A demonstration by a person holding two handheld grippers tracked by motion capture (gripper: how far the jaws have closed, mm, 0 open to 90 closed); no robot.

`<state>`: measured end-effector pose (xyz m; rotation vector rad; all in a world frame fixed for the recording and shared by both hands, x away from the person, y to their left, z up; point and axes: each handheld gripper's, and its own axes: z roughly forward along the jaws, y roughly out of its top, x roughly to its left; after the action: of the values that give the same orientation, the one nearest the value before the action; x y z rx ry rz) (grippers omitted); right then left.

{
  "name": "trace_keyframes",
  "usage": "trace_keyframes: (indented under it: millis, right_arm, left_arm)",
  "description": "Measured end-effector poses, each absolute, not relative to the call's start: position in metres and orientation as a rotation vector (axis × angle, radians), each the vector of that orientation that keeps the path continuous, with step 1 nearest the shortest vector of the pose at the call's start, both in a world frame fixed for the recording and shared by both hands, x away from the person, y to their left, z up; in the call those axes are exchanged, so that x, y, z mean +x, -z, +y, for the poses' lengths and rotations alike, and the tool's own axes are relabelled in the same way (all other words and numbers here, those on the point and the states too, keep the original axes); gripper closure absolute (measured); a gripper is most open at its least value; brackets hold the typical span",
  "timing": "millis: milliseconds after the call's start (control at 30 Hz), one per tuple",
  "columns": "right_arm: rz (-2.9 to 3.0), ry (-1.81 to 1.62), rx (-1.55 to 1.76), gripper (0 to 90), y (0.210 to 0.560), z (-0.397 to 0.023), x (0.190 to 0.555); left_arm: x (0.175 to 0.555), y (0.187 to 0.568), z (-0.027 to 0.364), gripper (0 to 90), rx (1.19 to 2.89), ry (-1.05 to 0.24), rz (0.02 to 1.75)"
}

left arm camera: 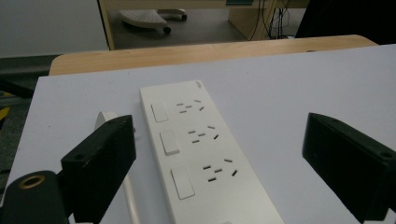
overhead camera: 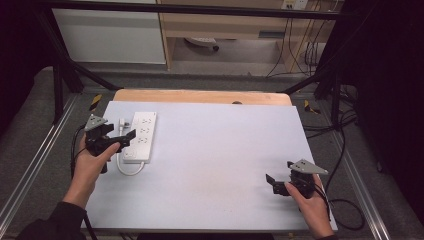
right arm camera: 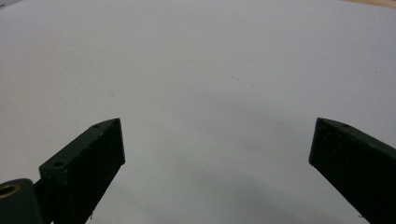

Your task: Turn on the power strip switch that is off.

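Left hand-held gripper (left arm camera: pixel 219 154): jaws wide apart, straddling the near end of the white power strip (left arm camera: pixel 201 154), not touching it. Strip lies flat at the bench's (overhead camera: pixel 215 150) left-rear area, its cord (overhead camera: pixel 130 170) looping at the near end. Small mark at the strip's far corner, too small to read. Right hand-held gripper (right arm camera: pixel 217 158): jaws apart, over bare bench, well apart from the strip.

white three-socket power strip (overhead camera: pixel 141 136) with three switches, flat near the table's far-left corner, its cord looped beside it
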<state>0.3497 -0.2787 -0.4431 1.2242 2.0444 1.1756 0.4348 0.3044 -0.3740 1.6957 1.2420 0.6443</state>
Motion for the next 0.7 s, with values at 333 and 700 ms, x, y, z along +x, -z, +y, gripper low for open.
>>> trace_keyframes:
  millis: [333,700]
  right_arm:
    - [2.054,-1.179,1.224,4.2,0.443,-0.278,0.350]
    - [2.051,-1.183,1.224,4.1,0.443,-0.277,0.350]
  left_arm:
    - [0.443,0.368,0.302,10.1,1.688,-0.662,1.238]
    - [0.452,0.370,0.304,10.5,1.665,-0.674,1.253]
